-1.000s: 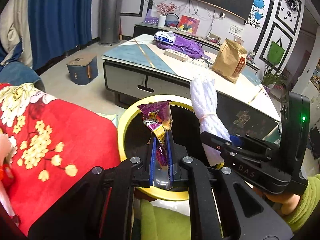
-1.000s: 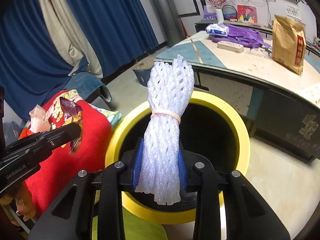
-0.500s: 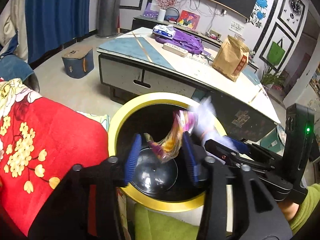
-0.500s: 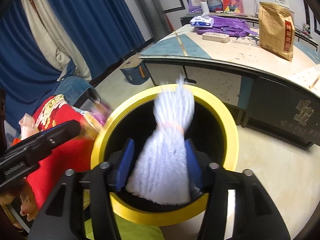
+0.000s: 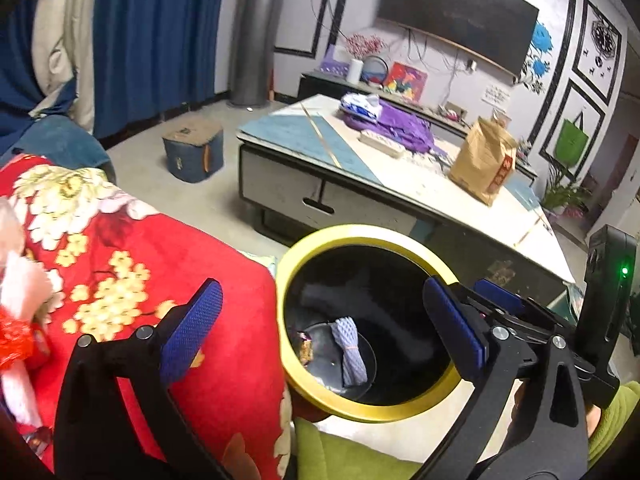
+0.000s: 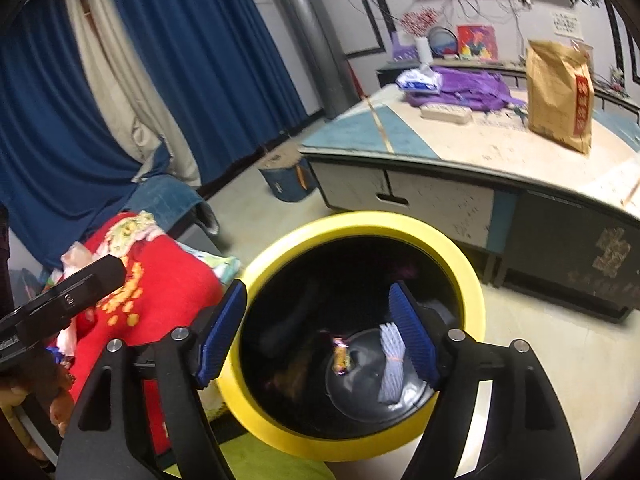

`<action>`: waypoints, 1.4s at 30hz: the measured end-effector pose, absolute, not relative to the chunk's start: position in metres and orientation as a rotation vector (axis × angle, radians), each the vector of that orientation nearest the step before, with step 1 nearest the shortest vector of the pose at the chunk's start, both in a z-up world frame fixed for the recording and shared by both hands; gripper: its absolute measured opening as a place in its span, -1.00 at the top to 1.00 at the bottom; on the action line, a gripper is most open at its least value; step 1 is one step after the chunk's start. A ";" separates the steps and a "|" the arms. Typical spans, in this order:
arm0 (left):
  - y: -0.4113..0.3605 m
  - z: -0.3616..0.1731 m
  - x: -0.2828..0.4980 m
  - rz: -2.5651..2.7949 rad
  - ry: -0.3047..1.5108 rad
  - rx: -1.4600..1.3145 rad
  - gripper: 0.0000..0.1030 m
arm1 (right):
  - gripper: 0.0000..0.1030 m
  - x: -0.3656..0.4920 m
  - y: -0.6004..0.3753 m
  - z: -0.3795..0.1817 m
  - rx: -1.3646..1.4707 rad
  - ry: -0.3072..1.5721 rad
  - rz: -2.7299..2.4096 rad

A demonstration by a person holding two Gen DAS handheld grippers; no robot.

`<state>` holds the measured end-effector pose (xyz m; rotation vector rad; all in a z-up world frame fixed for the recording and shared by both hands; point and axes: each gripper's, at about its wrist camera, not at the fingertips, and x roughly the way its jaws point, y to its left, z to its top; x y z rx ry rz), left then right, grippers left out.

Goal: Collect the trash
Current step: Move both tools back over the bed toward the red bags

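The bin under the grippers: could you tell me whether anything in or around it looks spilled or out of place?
Nothing stands out. The white foam net and the candy wrapper both lie at the bottom of the yellow-rimmed bin, which stands upright with nothing caught on its rim.

Right wrist view: blue pad of right gripper (image 6: 322,332) covers part of foam net bundle (image 6: 391,364) on bin (image 6: 360,220) floor. Candy wrapper (image 6: 341,356) blurred, print unreadable. Dark shapes along bin's left wall can't be identified. Left gripper (image 6: 64,304) cut off by frame's left edge.
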<state>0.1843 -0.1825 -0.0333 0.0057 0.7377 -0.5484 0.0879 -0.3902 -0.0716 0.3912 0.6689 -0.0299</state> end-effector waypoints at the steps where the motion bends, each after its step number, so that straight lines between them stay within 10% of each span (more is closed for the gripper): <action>1: -0.179 -0.031 0.182 -0.535 0.728 0.004 -0.79 | -0.43 0.087 -0.388 -0.069 0.384 0.662 -0.021; 42: 0.002 0.001 0.133 -0.186 0.525 -0.104 -0.79 | -0.52 0.100 -0.205 -0.018 0.147 0.632 0.376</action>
